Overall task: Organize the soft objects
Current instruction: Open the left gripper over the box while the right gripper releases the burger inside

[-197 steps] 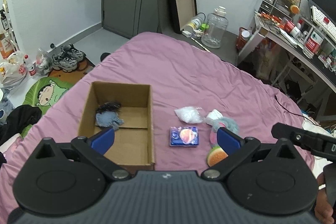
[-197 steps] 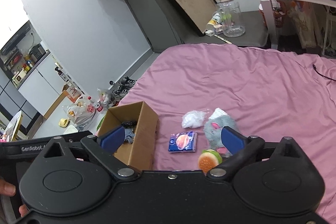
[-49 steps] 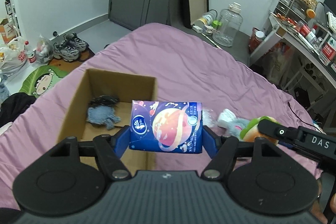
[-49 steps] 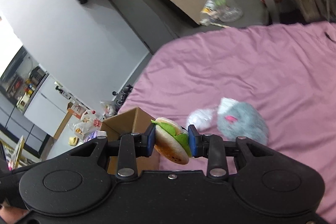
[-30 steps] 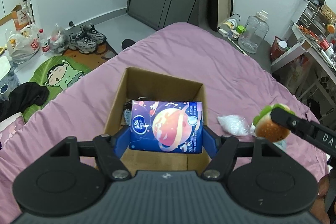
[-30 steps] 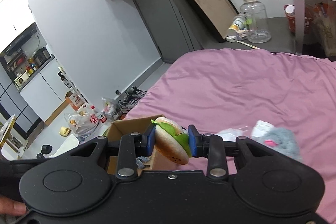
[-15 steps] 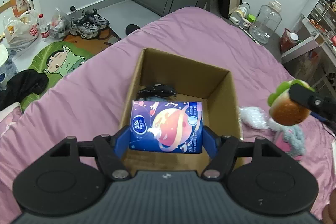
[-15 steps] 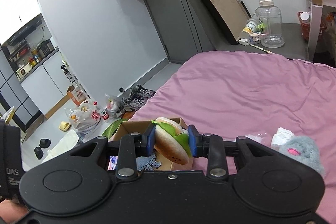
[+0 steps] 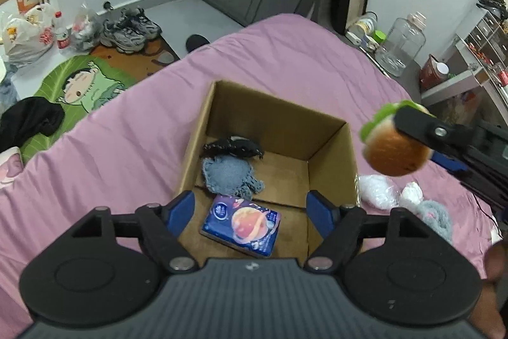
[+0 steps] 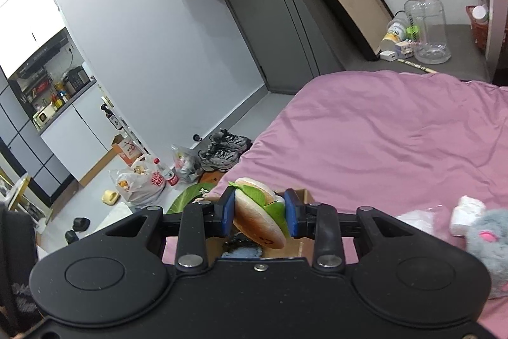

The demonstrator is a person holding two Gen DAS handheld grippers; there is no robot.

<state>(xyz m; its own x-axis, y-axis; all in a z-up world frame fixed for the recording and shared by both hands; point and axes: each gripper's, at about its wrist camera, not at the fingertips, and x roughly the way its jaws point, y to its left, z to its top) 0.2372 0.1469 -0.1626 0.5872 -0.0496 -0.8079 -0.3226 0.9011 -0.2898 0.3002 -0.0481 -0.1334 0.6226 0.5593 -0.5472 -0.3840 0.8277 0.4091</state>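
Reading left wrist view: left claw hangs over the near end of the cardboard box, its jaws having just been opening, spread with nothing between them.
Tissue pack: lies free on the box floor, below and between the blue pads, long axis tilted across the box.
Burger toy: pinched in the right claw, high, just outside the box's right wall.
Right wrist view: right claw pressed onto the burger toy; the box's far corner peeks just beyond and below.
Left on bed: plastic bag, grey plush.
Coming move, likely: carry the burger leftward over the rim, then release.
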